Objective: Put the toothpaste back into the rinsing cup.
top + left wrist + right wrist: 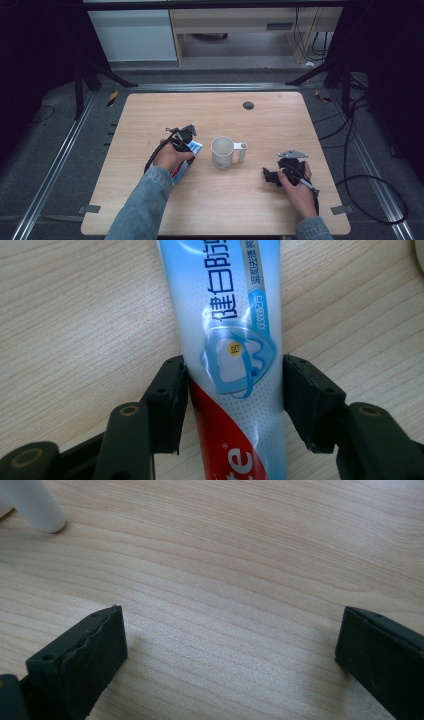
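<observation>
Blue-white-red toothpaste tube (pixel 232 350) lies flat on the wooden table (pixel 250 200), left of the white mug (pixel 222 152), long axis running straight out between the left gripper (pixel 232 385) jaws, which press both its sides. Right gripper (pixel 230 645) sits wide open over bare wood, near the mug handle, farther off.

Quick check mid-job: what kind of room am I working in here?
Likely a lab recording bay, not a home: a bare wooden table stands on grey carpet between metal floor rails, with loose cables trailing and black stand legs at the sides.
</observation>
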Tool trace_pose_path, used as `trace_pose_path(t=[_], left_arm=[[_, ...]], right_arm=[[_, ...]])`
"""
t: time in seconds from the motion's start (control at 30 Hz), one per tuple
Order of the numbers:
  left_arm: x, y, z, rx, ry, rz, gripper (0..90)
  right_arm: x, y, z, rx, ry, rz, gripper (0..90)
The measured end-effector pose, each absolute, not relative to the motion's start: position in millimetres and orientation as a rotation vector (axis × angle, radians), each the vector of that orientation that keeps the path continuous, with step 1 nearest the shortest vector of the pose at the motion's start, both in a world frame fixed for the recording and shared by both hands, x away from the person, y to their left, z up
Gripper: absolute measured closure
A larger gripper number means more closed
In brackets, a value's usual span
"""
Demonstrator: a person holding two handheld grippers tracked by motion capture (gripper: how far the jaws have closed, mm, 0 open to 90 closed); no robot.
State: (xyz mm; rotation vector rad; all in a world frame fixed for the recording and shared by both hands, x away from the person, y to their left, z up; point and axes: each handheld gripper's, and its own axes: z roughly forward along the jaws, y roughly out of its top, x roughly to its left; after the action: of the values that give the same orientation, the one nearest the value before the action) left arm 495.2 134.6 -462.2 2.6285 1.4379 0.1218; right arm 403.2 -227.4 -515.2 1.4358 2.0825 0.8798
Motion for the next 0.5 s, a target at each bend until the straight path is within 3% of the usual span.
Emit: trace_pose_path(t=[0.33,0.5], left_arm=[[493.5,133.7,-463.2,2.634,1.419,0.113,50.5],[490.0,133.5,-461.7,2.635,1.393,0.143,57.5]], right_arm=[[403.1,-226.8,-515.1,1.446,2.076,0.887,0.4],[403.2,-226.9,-515.1,1.444,2.077,0.886,0.4]])
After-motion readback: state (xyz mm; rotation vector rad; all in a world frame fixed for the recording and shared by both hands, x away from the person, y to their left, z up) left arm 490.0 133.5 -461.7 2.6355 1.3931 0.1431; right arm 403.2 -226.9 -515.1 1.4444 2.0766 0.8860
